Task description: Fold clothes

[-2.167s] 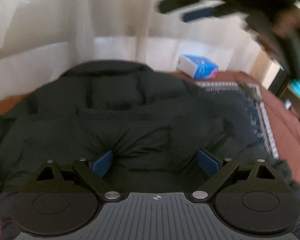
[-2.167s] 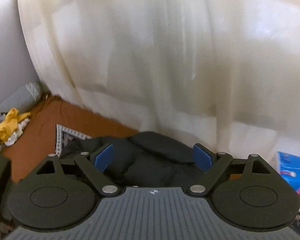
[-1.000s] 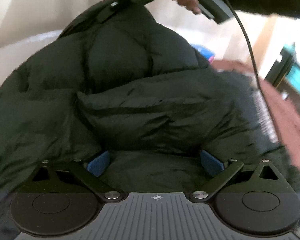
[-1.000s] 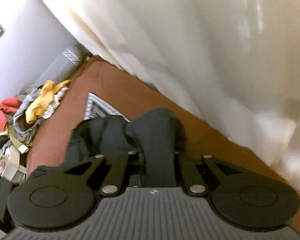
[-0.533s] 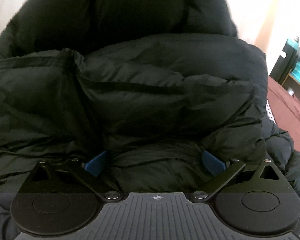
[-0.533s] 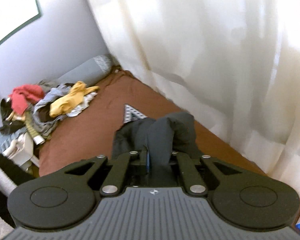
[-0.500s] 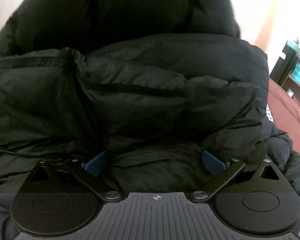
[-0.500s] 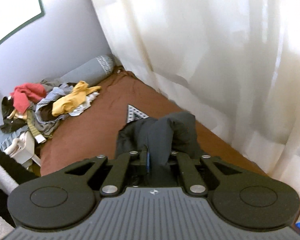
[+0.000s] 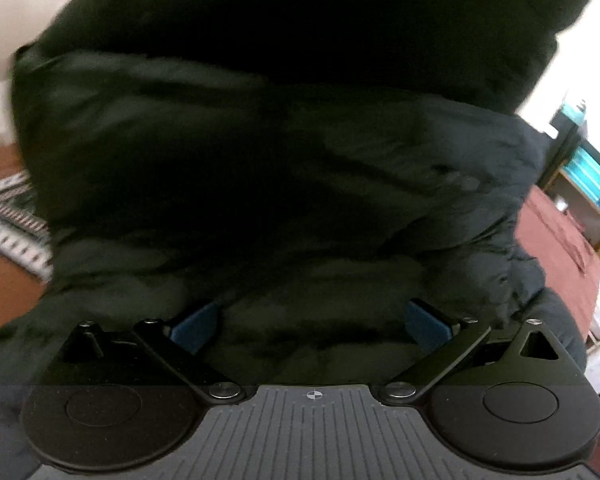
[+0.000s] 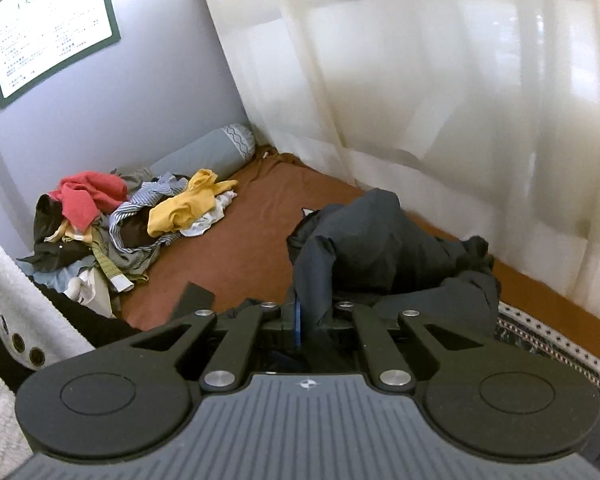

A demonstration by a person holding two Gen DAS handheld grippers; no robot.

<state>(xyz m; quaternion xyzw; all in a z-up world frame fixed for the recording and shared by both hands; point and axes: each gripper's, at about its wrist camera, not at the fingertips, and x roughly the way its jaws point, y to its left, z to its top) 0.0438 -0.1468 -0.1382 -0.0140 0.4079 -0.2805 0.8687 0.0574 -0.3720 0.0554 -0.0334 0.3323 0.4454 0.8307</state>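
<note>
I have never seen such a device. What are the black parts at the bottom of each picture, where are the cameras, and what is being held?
Each picture comes from a camera mounted on a hand-held gripper, looking forward along its two fingers. The black parts are the gripper itself. In the left wrist view, the left gripper stands open, its blue pads against a black puffer jacket that fills the view. In the right wrist view, the right gripper is shut on a fold of that jacket. On the brown bed cover lies a pile of clothes.

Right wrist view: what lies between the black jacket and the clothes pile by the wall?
Only bare brown bedcover lies between the black jacket and the clothes pile in the right wrist view.
</note>
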